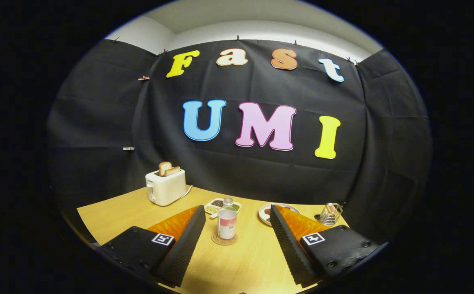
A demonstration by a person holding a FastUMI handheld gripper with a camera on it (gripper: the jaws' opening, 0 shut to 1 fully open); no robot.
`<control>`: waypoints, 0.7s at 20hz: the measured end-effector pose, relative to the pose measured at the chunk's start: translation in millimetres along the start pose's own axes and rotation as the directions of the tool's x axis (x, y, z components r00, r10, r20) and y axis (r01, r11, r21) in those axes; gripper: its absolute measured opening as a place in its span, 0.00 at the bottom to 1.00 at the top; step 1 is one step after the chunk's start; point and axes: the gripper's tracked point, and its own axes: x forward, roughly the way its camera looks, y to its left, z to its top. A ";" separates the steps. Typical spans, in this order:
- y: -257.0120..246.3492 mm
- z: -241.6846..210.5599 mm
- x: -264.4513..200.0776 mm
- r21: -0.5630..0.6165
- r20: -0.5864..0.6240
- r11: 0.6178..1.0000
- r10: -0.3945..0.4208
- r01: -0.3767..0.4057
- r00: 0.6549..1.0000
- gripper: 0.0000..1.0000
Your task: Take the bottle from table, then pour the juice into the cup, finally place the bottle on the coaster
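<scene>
A small clear bottle [227,222] with a pale cap and a red-and-white label stands upright on a round brown coaster [224,240] on the wooden table [122,212]. My gripper [237,208] is open. Its two black ribbed fingers [188,241] are spread wide, with orange backing behind them. The bottle stands in the gap between them, closer to the left finger, and touches neither. Nothing is held.
A white toaster [165,187] with two slices of bread stands at the back left. Behind the bottle lies a small divided dish [216,204]. A plate [264,213] sits partly behind the right finger, and a wire holder [330,213] stands beyond it.
</scene>
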 end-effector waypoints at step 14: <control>-34.7 12.9 -117.2 0.136 -0.058 0.973 -0.180 0.187 0.982 0.97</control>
